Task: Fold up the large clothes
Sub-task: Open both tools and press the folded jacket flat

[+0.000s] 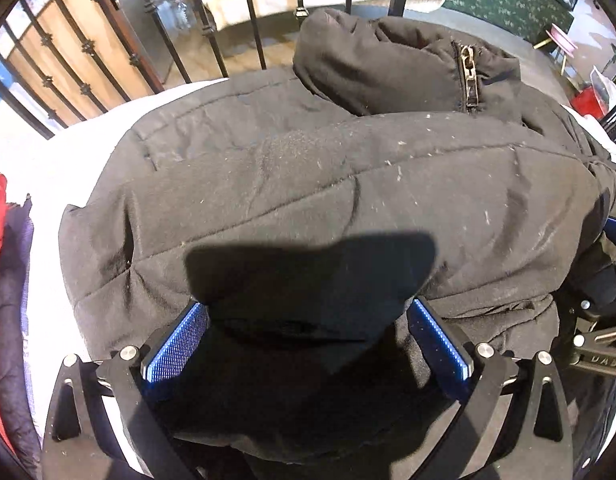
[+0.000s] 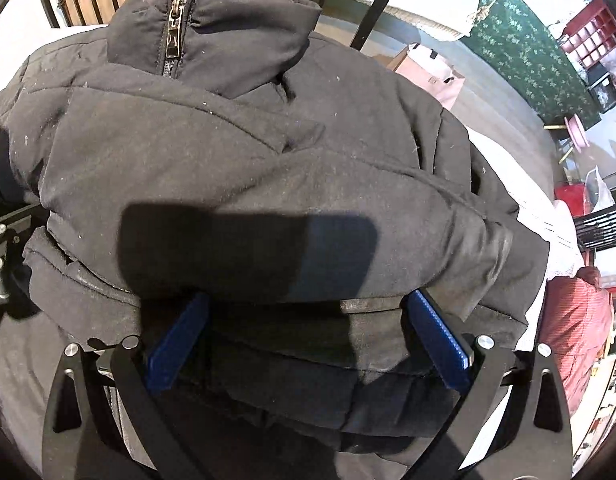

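Observation:
A black padded jacket (image 1: pixel 328 168) lies folded in a thick bundle on a white bed sheet (image 1: pixel 59 168), collar and zip (image 1: pixel 470 80) at the far side. It also fills the right wrist view (image 2: pixel 267 152), zip (image 2: pixel 173 36) at top left. My left gripper (image 1: pixel 308 332) stands wide open, blue pads (image 1: pixel 175 344) either side of the bundle's near left edge. My right gripper (image 2: pixel 308 328) is wide open too, blue pads (image 2: pixel 440 340) straddling the near right edge, tips hidden under the top fold.
A black metal bed rail (image 1: pixel 211 36) runs along the far side. Red and dark clothes (image 1: pixel 3 280) lie at the left. A red garment (image 2: pixel 576 320) lies at the right, beyond the sheet (image 2: pixel 508 168). The right gripper's frame (image 1: pixel 596 344) shows at right.

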Action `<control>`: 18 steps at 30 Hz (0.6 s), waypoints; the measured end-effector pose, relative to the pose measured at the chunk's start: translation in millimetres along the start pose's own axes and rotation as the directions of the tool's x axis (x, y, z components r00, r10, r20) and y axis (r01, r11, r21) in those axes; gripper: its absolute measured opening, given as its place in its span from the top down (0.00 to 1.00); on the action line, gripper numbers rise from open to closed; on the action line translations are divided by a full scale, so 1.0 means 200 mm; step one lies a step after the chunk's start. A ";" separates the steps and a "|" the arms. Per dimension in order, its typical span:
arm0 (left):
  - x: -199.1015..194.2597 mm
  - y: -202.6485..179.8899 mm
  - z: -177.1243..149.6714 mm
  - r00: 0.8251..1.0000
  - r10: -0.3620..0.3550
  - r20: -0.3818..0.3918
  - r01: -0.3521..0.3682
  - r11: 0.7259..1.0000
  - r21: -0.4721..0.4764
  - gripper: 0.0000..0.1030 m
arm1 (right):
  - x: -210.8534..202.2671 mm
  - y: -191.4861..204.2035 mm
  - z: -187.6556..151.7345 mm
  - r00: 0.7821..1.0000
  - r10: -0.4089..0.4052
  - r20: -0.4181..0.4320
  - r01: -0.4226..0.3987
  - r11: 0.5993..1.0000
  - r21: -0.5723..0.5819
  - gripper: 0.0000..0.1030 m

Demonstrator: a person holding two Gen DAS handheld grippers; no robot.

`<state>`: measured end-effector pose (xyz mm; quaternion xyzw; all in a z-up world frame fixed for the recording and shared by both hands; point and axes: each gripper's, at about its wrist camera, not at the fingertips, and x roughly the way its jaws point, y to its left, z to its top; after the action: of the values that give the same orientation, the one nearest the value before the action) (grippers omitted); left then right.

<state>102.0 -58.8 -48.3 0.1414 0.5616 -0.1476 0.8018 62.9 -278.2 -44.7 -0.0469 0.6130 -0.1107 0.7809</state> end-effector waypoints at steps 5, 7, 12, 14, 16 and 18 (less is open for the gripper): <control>-0.11 0.01 -0.01 0.999 0.006 -0.043 -0.006 1.000 0.016 0.06 | -0.03 -0.03 0.05 0.997 0.035 -0.068 -0.035 0.999 -0.001 0.04; -0.17 0.02 -0.03 1.000 0.014 -0.019 -0.014 1.000 0.000 0.06 | -0.03 -0.08 0.08 0.997 0.046 -0.067 -0.045 0.999 0.014 0.05; -0.40 0.07 -0.31 0.998 -0.015 0.056 0.017 0.999 -0.033 0.07 | -0.17 -0.16 0.00 0.997 0.081 0.008 -0.081 0.996 0.028 0.05; -0.46 0.12 -0.45 0.998 -0.018 0.062 0.020 0.999 -0.037 0.10 | -0.22 -0.19 -0.07 0.995 0.092 0.029 -0.093 0.995 0.033 0.05; -0.51 0.19 -0.62 0.998 -0.030 0.046 0.032 0.999 -0.042 0.12 | -0.26 -0.22 -0.16 0.993 0.110 0.043 -0.112 0.993 0.048 0.05; -0.55 0.27 -0.82 1.000 -0.031 0.005 0.031 0.998 -0.049 0.17 | -0.28 -0.28 -0.29 0.990 0.136 0.036 -0.139 0.987 0.086 0.05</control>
<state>-53.5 63.2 5.1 0.1126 0.5656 -0.1465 0.8037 -12.3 -315.4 5.1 0.0282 0.5974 -0.0829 0.7972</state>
